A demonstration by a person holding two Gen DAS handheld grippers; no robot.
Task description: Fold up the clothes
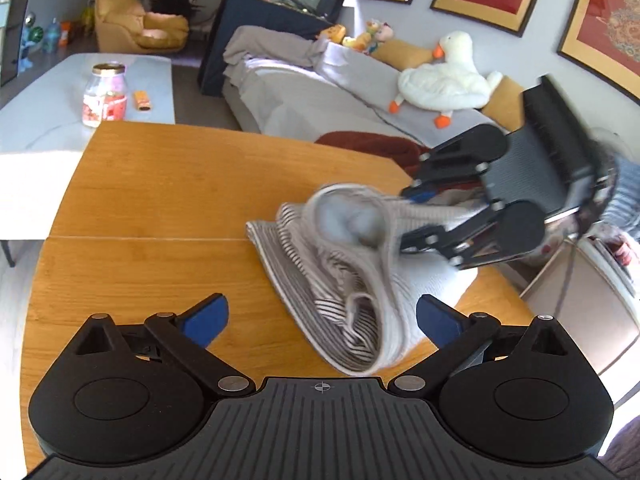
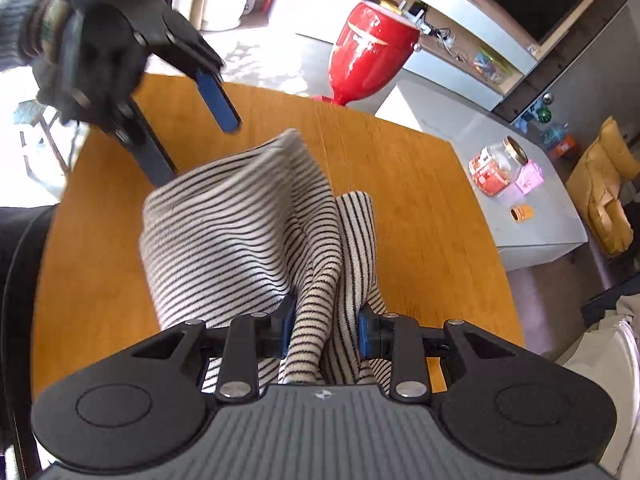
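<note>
Jaws of the right gripper clamp a bunched fold of the striped garment, the blue pads pressing the knit from both sides; jaws of the left gripper stand wide apart with nothing between them, poised at the near edge of the same garment. Most of the cloth rests in a loose heap on the wooden table, towards its right side in the left wrist view, while the gripped portion is drawn up clear of the surface and hangs in soft ridges. In the right wrist view the left gripper appears at upper left, its lower finger just beside or touching the far corner of the cloth; contact cannot be confirmed.

Handling: the fabric reads as a light, limp ribbed knit. It drapes, creases and holds no shape of its own, so a single pinch lifts only a ridge and the rest trails. It looks grippy rather than slippery and is in no way fragile. Sound places to take hold are probably a hem, corner or seam, where the layers lie thin and flat; a second hold well apart from the first would likely spread the panel.
</note>
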